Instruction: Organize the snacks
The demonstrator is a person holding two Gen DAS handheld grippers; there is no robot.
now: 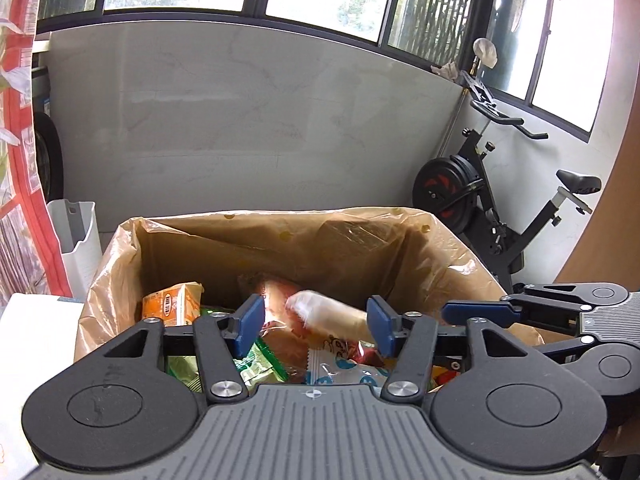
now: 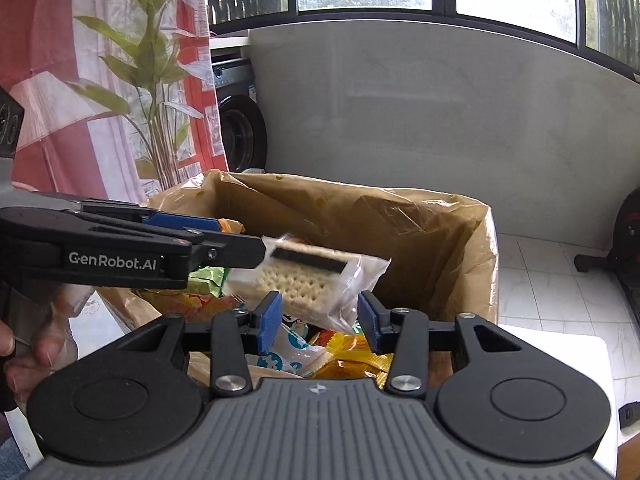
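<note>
- A cardboard box (image 1: 240, 252) lined with a brown plastic bag stood open at the top, and both claws hung just above its near rim, pointing down into it.
- The left gripper (image 1: 316, 320) stood about half open. A clear packet of crackers (image 2: 304, 280) was between its blue pads, blurred, lying against the right pad and clear of the left, so the pads were not pinching it.
- That packet was over the middle of the box, above the heap of snacks and below the level of the rim.
- The right gripper (image 2: 320, 316) came in beside the left one, toward the right side of the box. Its jaws stood moderately apart with nothing between them, and the cracker packet lay beyond its tips.
- Inside the box, an orange packet (image 1: 172, 304) leaned toward the left wall, a green packet (image 1: 256, 364) lay by the near wall, and a white wrapper with blue faces (image 2: 288, 352) and a yellow packet (image 2: 352, 360) lay beside it.
- Behind the box to the right stood an exercise bike (image 1: 480, 200). To the left of the box were a white bin (image 1: 80, 240) and a red-and-white curtain (image 2: 100, 80).
</note>
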